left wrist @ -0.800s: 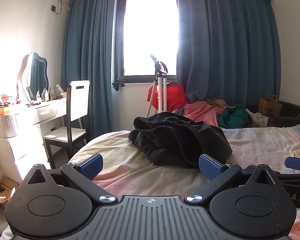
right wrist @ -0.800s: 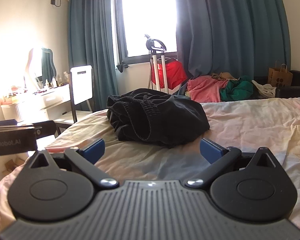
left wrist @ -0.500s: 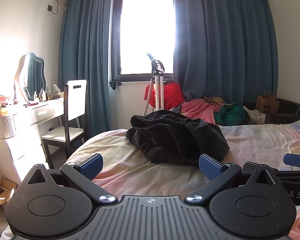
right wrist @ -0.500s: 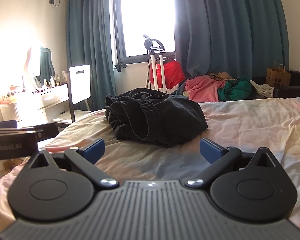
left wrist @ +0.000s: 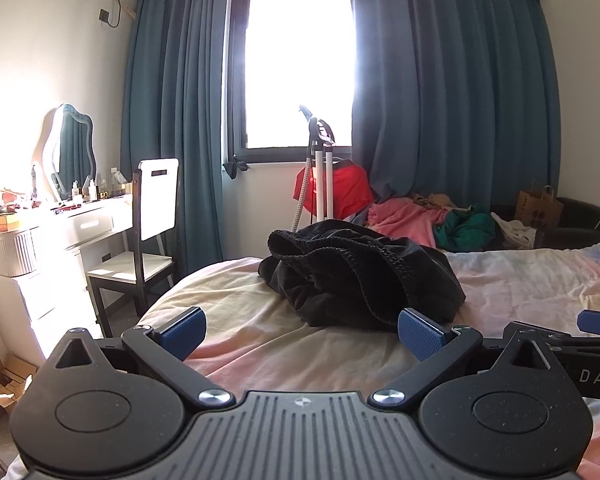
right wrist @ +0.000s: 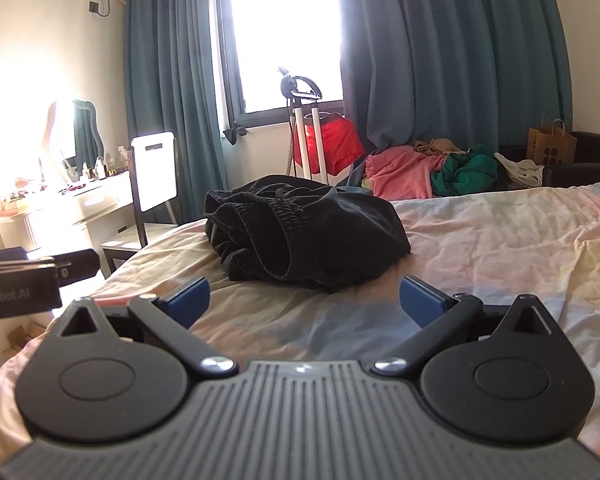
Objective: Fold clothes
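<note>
Both grippers empty, spread wide.
My left gripper (left wrist: pixel 302 330) and right gripper (right wrist: pixel 304 300) hover over bed (right wrist: pixel 500 248); black garment (right wrist: pixel 300 236) crumpled at 12 o'clock.

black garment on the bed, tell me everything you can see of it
The black garment is a crumpled heap of dark, soft-looking cloth, not yet folded. A gathered, ribbed elastic band loops across its top and near side, so it may be shorts or trousers; its full shape is hidden in the bunching. It lies on the bed, near the far edge toward the window. Only the sheet touches it; both open grippers are short of it.
</note>
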The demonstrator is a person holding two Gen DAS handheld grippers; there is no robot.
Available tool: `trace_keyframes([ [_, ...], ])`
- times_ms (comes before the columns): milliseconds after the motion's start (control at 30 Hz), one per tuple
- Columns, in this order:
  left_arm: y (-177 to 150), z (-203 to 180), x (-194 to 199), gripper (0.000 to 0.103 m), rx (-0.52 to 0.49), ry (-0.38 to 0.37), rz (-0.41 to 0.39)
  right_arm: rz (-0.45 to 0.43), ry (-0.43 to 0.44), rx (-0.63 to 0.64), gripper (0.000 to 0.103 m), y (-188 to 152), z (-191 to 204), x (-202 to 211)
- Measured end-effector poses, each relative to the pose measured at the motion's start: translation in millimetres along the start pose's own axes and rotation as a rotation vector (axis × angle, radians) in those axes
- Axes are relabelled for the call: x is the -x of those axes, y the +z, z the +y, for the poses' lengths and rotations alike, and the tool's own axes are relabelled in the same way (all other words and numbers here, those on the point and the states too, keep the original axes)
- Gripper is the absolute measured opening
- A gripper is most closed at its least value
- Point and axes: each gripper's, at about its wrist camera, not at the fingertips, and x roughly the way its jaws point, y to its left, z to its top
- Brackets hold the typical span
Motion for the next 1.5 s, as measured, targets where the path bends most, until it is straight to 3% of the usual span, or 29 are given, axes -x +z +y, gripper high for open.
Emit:
trace_keyframes([
  [567, -3.7, 2.4, -4.1, 0.103, 0.008, -0.027, -0.002, 0.011, 0.005, -0.017, 0.103, 2.1, -2.6, -4.1],
  [800, -3.2, 3.2, -2.3, 0.103, 0.008, -0.014, -0.017, -0.021, -0.013, 0.005, 0.103, 0.9, 1.6, 1.5],
  [1000, -1.9, 5.2, 1.5, 0.103, 0.016, -0.007, -0.03, -0.113, -0.013, -0.007, 0.103, 4.0, 7.2, 14.2],
  [1267, 6.8, 15.2, 6.2, 0.103, 0.055, -0.003, -0.043, -0.074, 0.029, -0.15, 0.103, 2.6, -7.4, 2.8],
  [1500, 13.9, 35.3, 3.3, 0.103, 0.114, 0.007, -0.041, 0.059, 0.053, -0.272, 0.102, 18.6, -5.1, -63.0],
])
